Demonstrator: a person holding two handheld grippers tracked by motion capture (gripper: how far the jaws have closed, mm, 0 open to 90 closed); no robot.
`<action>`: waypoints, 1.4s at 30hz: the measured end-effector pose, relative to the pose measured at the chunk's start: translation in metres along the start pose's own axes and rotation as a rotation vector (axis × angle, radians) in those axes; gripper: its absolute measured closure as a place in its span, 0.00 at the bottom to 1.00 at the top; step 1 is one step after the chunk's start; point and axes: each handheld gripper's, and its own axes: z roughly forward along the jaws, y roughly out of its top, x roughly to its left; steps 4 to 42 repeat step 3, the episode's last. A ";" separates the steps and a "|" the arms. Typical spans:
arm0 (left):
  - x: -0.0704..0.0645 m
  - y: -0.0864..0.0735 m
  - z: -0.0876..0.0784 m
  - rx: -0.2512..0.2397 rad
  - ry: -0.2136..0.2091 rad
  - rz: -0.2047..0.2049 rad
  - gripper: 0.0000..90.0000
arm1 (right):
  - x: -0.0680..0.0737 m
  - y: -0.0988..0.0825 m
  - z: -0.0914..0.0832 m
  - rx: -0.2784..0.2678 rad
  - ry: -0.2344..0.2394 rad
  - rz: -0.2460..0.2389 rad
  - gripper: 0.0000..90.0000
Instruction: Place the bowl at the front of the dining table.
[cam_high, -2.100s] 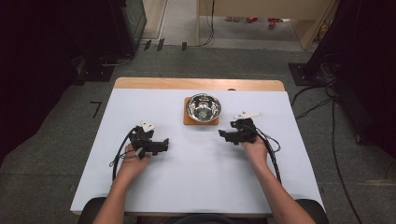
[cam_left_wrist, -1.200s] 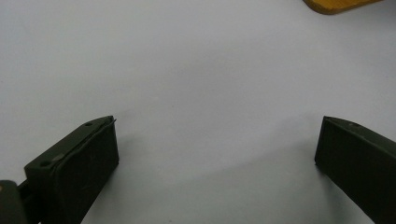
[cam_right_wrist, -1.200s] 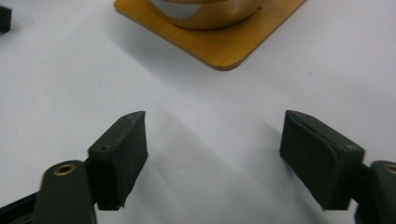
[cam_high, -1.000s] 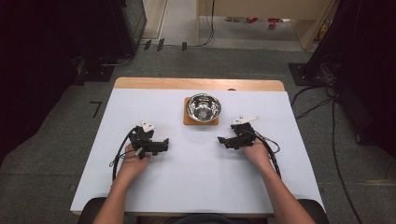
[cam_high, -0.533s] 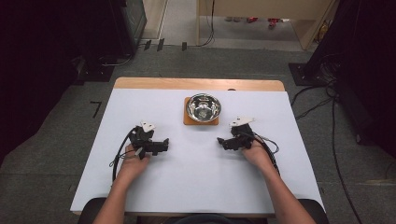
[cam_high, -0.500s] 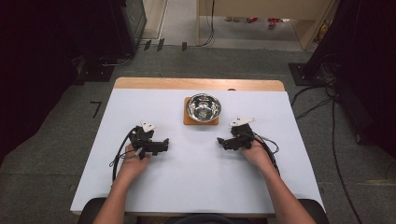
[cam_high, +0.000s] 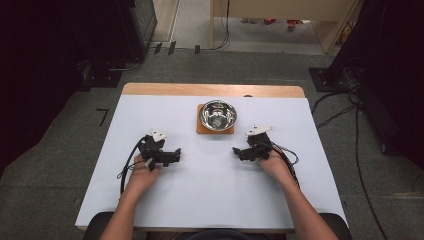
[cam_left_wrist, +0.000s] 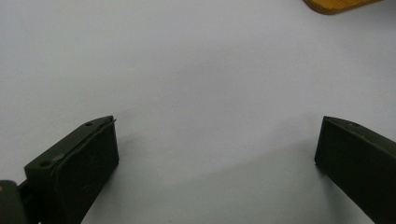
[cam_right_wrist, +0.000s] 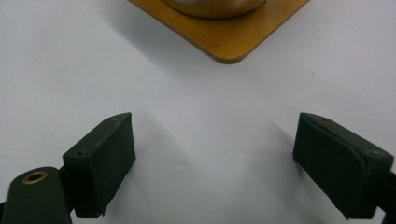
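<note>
Near the worktop's far edge, centred: steel bowl (cam_high: 218, 115) on wooden board (cam_high: 215, 129). Right claw (cam_high: 237, 151), jaws spread wide and empty, sits just beside the board's near right corner. Left claw (cam_high: 176, 155), likewise agape, lies well apart.

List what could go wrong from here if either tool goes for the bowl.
1. The steel bowl sits loose on a small wooden board; a push on its smooth, curved rim may slide or tip it rather than grip it.
2. The right tool is nearer the board; a low approach might catch the board's edge and drag both.
3. The left tool trails a looped cable that could snag on a long reach.
</note>
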 end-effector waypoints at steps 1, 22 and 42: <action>0.000 0.000 0.000 0.000 0.001 0.000 0.00 | 0.000 0.000 0.000 0.000 0.000 0.001 0.14; 0.000 0.000 0.000 0.000 0.000 0.000 0.00 | 0.000 0.000 0.000 0.000 0.000 0.001 0.14; 0.000 0.000 0.000 0.000 0.000 0.000 0.00 | 0.000 0.000 0.000 0.000 0.000 0.001 0.14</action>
